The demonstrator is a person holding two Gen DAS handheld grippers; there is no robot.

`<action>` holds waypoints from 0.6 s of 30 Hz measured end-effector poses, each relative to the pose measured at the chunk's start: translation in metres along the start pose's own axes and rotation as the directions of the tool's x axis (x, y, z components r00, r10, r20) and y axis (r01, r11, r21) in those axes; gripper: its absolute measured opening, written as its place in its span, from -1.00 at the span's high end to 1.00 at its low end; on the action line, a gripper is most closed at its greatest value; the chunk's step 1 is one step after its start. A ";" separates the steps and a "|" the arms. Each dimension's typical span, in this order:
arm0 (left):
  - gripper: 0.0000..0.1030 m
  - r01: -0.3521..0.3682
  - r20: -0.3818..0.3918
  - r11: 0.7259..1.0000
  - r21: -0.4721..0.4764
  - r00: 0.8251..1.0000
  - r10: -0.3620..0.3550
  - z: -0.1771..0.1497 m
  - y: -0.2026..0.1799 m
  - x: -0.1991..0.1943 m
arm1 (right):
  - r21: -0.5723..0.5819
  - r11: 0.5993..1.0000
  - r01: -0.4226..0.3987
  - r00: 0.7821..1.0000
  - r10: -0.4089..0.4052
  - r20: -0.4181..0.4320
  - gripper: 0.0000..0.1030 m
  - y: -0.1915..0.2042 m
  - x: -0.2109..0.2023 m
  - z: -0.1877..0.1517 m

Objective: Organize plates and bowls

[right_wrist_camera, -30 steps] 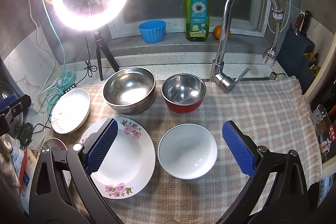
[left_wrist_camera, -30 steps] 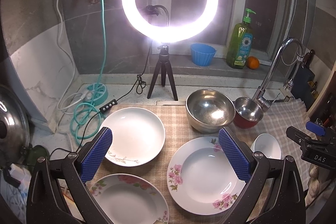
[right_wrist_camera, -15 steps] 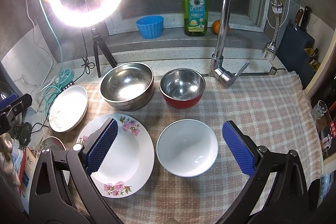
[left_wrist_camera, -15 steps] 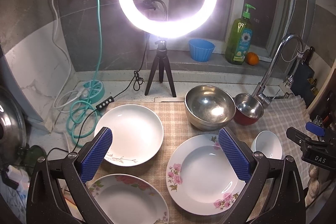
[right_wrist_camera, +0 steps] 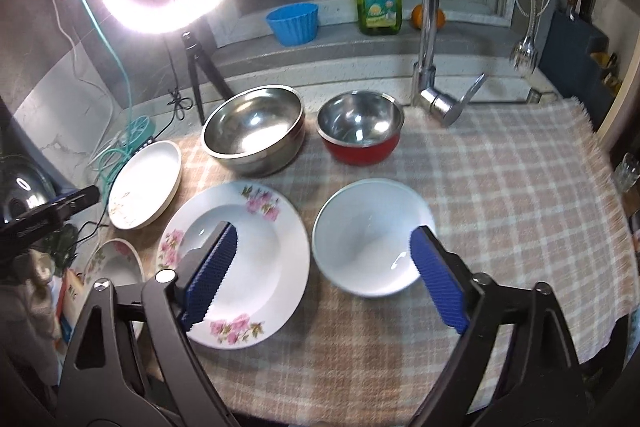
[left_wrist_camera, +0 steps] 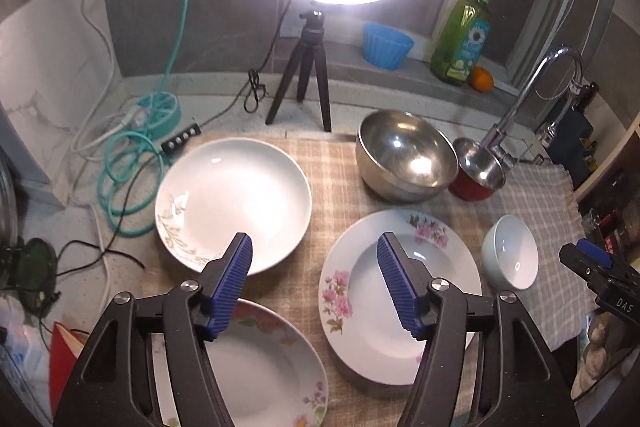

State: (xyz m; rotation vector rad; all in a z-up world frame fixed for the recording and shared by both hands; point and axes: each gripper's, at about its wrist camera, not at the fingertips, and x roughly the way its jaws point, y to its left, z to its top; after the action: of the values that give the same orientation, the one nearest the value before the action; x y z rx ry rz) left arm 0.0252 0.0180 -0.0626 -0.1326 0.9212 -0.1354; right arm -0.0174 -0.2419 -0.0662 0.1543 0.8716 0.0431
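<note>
Both jaws gape empty as the right gripper (right_wrist_camera: 324, 275) hovers over the white ceramic bowl (right_wrist_camera: 370, 237) on the checked cloth (right_wrist_camera: 500, 195) and the left gripper (left_wrist_camera: 314, 281) above plates; glazed, slick, breakable, best pinched at the rim.

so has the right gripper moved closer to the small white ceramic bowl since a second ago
Yes. In the right wrist view the right gripper has advanced toward the white bowl: the bowl now sits between the open fingers, and the faucet behind looms larger.
</note>
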 end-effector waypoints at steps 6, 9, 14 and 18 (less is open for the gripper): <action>-0.12 0.053 -0.064 0.997 -0.058 0.996 -0.057 -0.008 0.015 0.017 | -0.026 0.999 -0.028 0.997 0.026 -0.079 -0.40 0.004 0.013 -0.025; 0.05 0.074 -0.104 0.996 -0.057 0.991 -0.080 -0.013 0.017 0.026 | 0.005 0.997 -0.081 0.987 0.081 -0.139 -0.30 0.002 0.024 -0.039; 0.52 0.123 -0.171 0.992 -0.008 0.978 -0.123 -0.017 0.008 0.039 | 0.067 0.991 -0.114 0.971 0.126 -0.203 -0.15 -0.001 0.042 -0.056; 0.54 0.145 -0.199 0.988 0.046 0.971 -0.133 -0.011 0.000 0.050 | 0.116 0.987 -0.111 0.962 0.136 -0.236 0.05 -0.008 0.053 -0.060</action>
State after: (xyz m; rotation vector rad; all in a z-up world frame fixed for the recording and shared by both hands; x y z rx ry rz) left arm 0.0468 0.0089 -0.1084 -0.1291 1.1030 -0.3106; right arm -0.0295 -0.2374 -0.1456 0.3042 1.1095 0.1367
